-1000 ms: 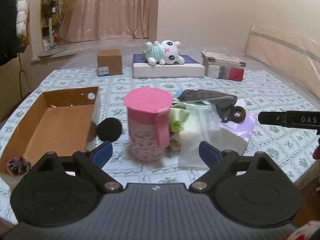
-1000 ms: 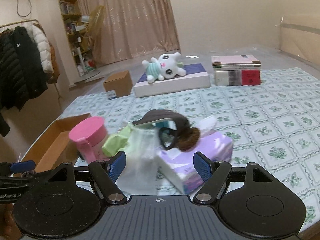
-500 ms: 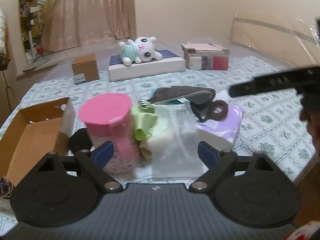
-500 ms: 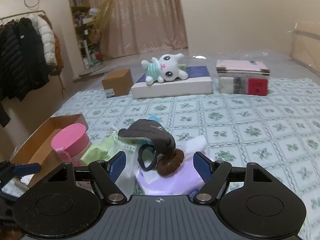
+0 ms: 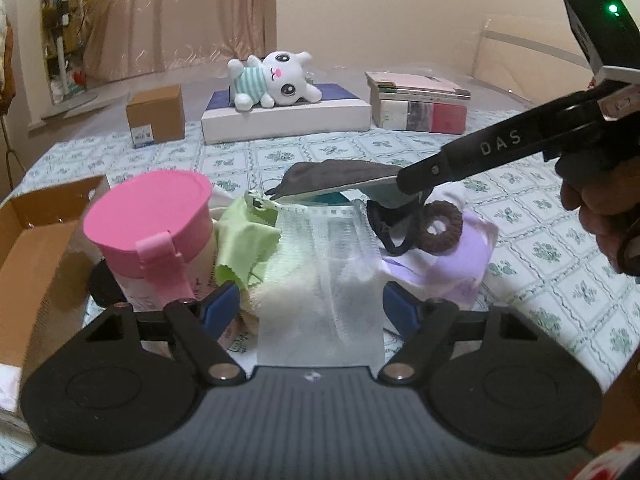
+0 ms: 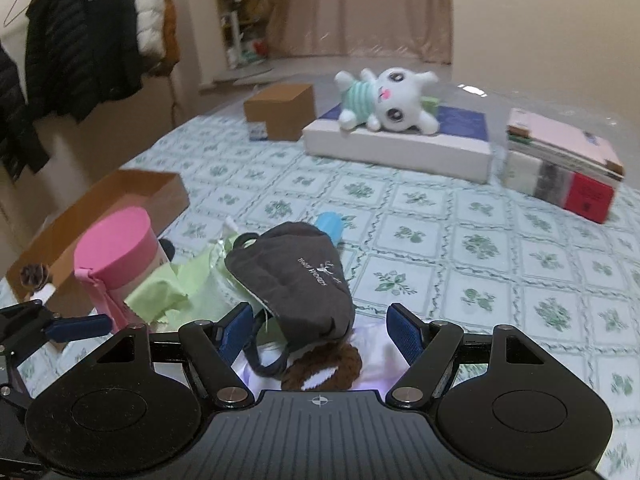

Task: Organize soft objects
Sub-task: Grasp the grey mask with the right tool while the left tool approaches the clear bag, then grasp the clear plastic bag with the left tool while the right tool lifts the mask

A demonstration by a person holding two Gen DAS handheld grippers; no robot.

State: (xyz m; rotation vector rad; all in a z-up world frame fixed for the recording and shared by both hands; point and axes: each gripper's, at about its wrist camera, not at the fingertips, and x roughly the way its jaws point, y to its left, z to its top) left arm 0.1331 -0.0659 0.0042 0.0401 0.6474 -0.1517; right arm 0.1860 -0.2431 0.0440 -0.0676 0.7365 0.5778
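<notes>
Patterned tablecloth (image 6: 440, 216): pink cup (image 5: 148, 216) crowds green cloth (image 5: 244, 240), mesh bag (image 5: 320, 280).

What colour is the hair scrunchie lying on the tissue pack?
Brown; the hair scrunchie shows best in the left wrist view, on the lilac tissue pack.

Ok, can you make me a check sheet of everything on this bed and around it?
Surface: green-patterned sheet.
Job's things: dark face mask, brown scrunchie, green cloth, clear bag heaped by the open cardboard box.
Clutter: pink-lidded cup, plush toy, books.
Grippers: left gripper closing astride the bag; right gripper open over the mask.
Cables: nothing seen.
Surroundings: hanging coats, curtain.
</notes>
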